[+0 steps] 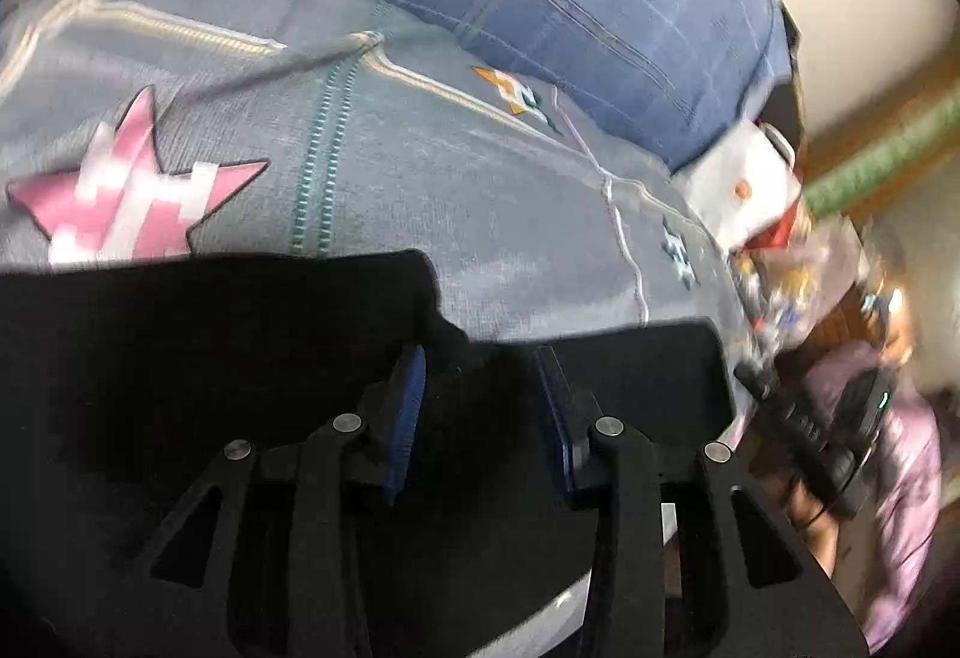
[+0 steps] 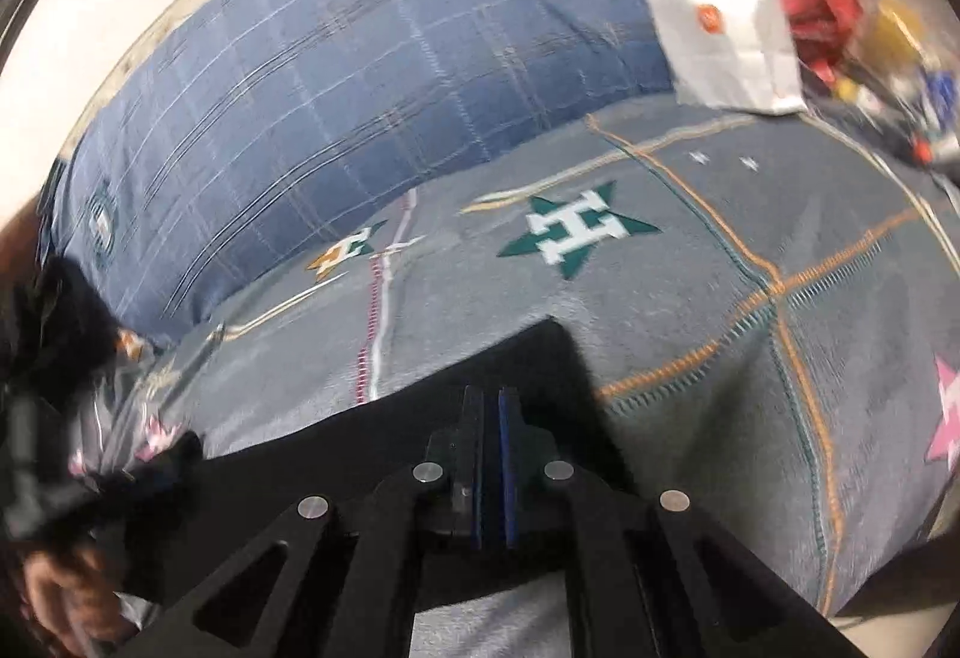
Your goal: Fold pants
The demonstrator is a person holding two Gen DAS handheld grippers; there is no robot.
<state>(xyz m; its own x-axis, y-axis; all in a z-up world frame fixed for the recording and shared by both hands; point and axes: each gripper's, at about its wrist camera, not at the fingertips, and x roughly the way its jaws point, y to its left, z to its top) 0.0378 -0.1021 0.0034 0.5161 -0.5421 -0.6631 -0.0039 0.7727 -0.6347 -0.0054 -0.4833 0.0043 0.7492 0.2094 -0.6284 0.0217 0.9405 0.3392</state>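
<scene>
Black pants (image 1: 210, 358) lie across the near part of a grey bedspread (image 1: 480, 214) with star patches. My left gripper (image 1: 480, 406) has its blue pads (image 1: 408, 418) a short way apart, and bunched black cloth fills the gap between them. In the right wrist view the pants (image 2: 540, 358) stretch from the lower left up to a corner just past the fingertips. My right gripper (image 2: 492, 400) is shut, pads together, with the thin black cloth pinched at the tips. Both views are blurred.
A blue plaid pillow (image 2: 360, 87) lies along the far side of the bedspread (image 2: 720, 358). A white bag (image 2: 720, 15) and red and mixed clutter (image 2: 828, 9) sit at the far right. A hand (image 2: 54, 592) shows at lower left. A purple sleeve (image 1: 900, 478) is at the right.
</scene>
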